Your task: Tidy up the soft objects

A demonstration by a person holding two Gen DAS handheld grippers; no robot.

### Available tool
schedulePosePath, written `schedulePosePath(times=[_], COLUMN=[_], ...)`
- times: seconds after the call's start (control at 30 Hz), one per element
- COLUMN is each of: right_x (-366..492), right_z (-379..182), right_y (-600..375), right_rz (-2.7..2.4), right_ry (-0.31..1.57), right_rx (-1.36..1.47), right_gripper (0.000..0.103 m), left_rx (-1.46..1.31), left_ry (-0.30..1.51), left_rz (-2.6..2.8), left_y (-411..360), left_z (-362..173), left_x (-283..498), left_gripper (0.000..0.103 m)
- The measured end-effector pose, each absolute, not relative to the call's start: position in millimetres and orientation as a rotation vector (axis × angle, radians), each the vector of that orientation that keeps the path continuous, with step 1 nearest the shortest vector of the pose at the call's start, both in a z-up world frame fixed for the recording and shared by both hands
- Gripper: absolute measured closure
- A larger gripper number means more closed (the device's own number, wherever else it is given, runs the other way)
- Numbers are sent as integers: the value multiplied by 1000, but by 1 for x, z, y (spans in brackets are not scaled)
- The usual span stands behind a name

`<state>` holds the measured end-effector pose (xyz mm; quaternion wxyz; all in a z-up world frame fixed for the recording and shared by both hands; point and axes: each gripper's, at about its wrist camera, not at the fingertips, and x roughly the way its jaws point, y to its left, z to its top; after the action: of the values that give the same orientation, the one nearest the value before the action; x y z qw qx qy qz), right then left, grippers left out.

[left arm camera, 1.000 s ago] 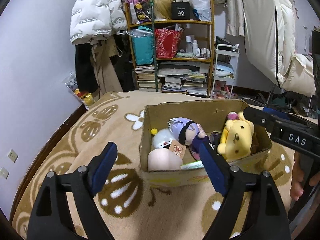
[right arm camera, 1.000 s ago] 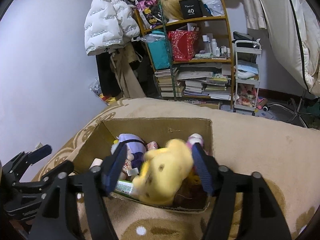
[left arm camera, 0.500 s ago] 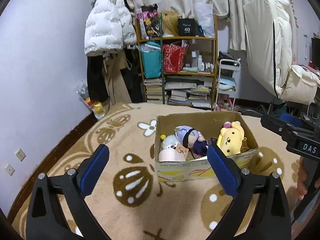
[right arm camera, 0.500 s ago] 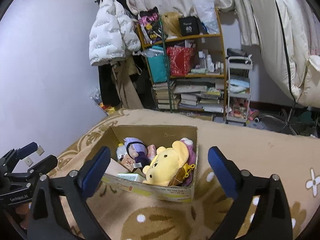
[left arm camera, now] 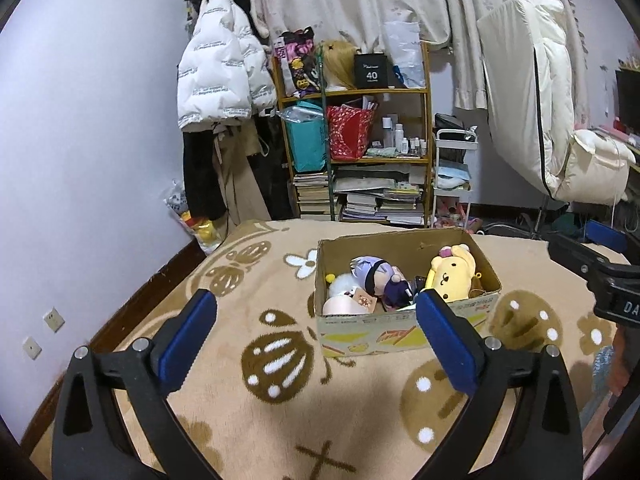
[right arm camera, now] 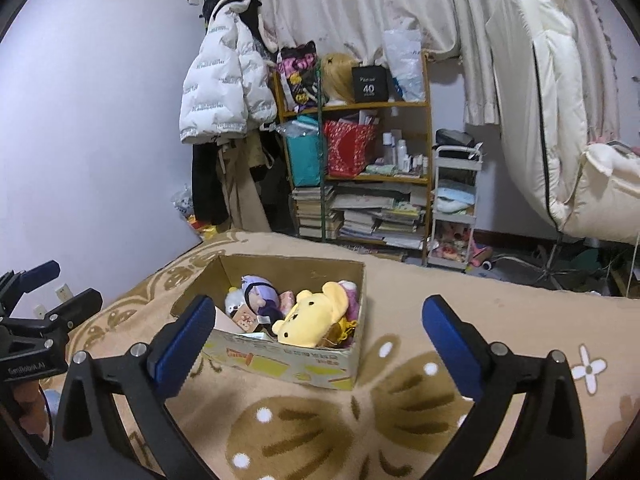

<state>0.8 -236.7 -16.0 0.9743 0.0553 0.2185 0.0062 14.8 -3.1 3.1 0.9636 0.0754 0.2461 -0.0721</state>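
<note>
A cardboard box point(left arm camera: 404, 330) sits on a beige patterned blanket point(left arm camera: 280, 400). It holds a yellow dog plush point(left arm camera: 450, 276), a purple-haired doll point(left arm camera: 376, 272), a white plush point(left arm camera: 340, 282) and a pink soft item point(left arm camera: 342, 306). In the right wrist view the box point(right arm camera: 288, 362) shows the yellow plush point(right arm camera: 314, 318) lying at its near right. My left gripper point(left arm camera: 316, 330) is open and empty, held back from the box. My right gripper point(right arm camera: 318, 336) is open and empty, also back from the box.
A wooden shelf point(left arm camera: 356, 152) with bags, bottles and stacked books stands behind the bed. A white puffer jacket point(left arm camera: 222, 76) hangs at the left. A white cart point(right arm camera: 454, 208) and a draped white quilt point(right arm camera: 552, 112) stand at the right.
My right gripper opened and let go of the yellow plush, which now lies in the box. Both grippers drew back and up from the box.
</note>
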Motion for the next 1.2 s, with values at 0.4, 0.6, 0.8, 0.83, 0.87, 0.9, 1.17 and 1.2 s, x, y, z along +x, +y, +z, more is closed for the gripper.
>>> schedulePosePath(times=[0.4, 0.6, 0.8, 0.83, 0.87, 0.9, 1.17, 1.2], right_x=[-14, -12, -10, -9, -8, -8, -2, -2], right_z=[-17, -22, -24, -25, -26, -25, -33, -33], right_y=[-241, -240, -243, -243, -243, -243, -238, -238], right_rz=[4, -1, -4, -4, -4, -4, -11, -11], right_ry=[445, 452, 456, 458, 459, 458, 477, 476], right_rx=[104, 112, 128, 129, 130, 129, 126, 128], right_gripper=[0, 0, 0, 0, 0, 0, 0, 0], left_rx=[147, 156, 169, 172, 174, 176, 175, 178], left_ry=[509, 522, 536, 539, 539, 540, 542, 541], left_rz=[-126, -129, -131, -132, -131, -132, -132, -129], left_y=[3, 2, -1, -2, -3, -3, -4, -4], left_z=[0, -5, -10, -11, -11, -12, -14, -13], left_x=[13, 18, 21, 22, 22, 22, 23, 23], left_gripper=[4, 4, 4, 4, 4, 4, 4, 4])
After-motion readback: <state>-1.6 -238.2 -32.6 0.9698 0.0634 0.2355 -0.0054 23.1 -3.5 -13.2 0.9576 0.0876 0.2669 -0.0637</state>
